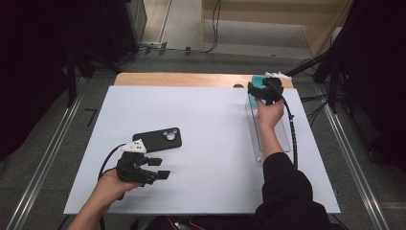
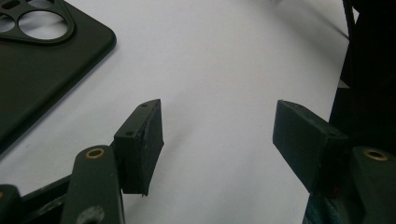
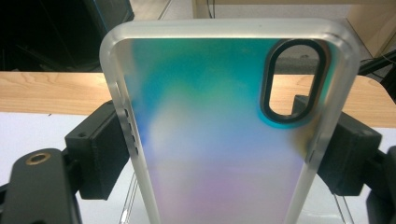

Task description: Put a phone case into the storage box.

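Iridescent phone case (image 1: 255,86), translucent with a teal-to-violet sheen, sits in the right gripper (image 1: 261,91) at the far right of the white table mat (image 1: 206,124) in the high view, lifted above a clear tray (image 1: 286,139) that lies just under the person's right hand (image 1: 269,115). Near the front left, the left gripper (image 1: 158,167) hovers low over the mat with its jaws apart and nothing between them, just beside a black phone case (image 1: 157,140) lying flat.

Left gripper view: both pads stand wide over bare mat, and the black phone case (image 2: 42,60) lies off to the upper left, its round camera cut-outs showing, not touching either pad.

Right gripper view: the iridescent phone case (image 3: 224,121) stands upright with the pads pressing its two long frosted edges (the oval camera opening is at upper right). The grip sits low on the case, so it could probably pivot; a steady squeeze on the rims and a slow, level carry seem wise, keeping the case clear of the tray wall before it is set down or passed along.

No brand, label or writing can be read on either case.
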`<state>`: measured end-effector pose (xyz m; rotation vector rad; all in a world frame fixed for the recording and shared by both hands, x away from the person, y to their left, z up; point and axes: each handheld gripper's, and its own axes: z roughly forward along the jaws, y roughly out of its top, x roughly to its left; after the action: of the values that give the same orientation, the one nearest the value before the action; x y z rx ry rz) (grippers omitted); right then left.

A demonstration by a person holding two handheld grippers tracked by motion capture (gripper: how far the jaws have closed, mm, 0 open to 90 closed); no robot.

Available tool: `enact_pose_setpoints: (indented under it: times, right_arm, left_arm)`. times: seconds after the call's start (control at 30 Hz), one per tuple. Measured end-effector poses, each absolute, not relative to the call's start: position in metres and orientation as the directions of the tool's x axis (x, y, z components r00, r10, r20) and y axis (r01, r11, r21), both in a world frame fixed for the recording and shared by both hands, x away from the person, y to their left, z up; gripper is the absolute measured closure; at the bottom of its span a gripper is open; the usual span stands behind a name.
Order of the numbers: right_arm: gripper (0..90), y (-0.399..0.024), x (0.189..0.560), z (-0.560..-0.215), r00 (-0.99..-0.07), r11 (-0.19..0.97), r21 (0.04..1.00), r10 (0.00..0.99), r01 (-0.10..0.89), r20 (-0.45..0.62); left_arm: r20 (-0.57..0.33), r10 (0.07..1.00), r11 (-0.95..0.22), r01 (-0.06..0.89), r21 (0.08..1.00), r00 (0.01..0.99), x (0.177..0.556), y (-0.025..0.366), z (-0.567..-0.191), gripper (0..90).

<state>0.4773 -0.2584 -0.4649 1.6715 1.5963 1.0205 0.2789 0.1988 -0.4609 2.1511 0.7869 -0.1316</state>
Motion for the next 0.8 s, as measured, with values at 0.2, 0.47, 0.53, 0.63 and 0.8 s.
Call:
enact_pose_setpoints:
  times: [0.2, 0.47, 0.53, 0.63, 0.8]
  right_arm:
    - [12.7, -0.2592, 0.4780, -0.4652, -0.016, -0.115, 0.838, 0.989, 0.534, 0.146]
    - [9.9, -0.2574, 0.4798, -0.4690, -0.034, -0.091, 0.835, 0.991, 0.543, 0.130]
    - [9.9, -0.2570, 0.4800, -0.4693, -0.033, -0.090, 0.835, 0.991, 0.543, 0.129]
    - [9.7, -0.2574, 0.4802, -0.4696, -0.029, -0.094, 0.833, 0.991, 0.545, 0.131]
    - [9.7, -0.2577, 0.4806, -0.4702, -0.027, -0.090, 0.831, 0.992, 0.549, 0.126]
  left_arm:
    - [-0.348, 0.494, -0.464, 0.580, 0.670, 0.797, 0.2790, 0.1997, -0.4608, 33.8]
    - [-0.348, 0.497, -0.464, 0.582, 0.668, 0.795, 0.2795, 0.2003, -0.4610, 33.8]
    - [-0.348, 0.497, -0.464, 0.582, 0.668, 0.795, 0.2796, 0.2002, -0.4611, 33.8]
    - [-0.348, 0.496, -0.463, 0.582, 0.669, 0.795, 0.2796, 0.2002, -0.4610, 33.8]
    - [-0.349, 0.497, -0.463, 0.582, 0.668, 0.795, 0.2797, 0.2002, -0.4611, 33.9]
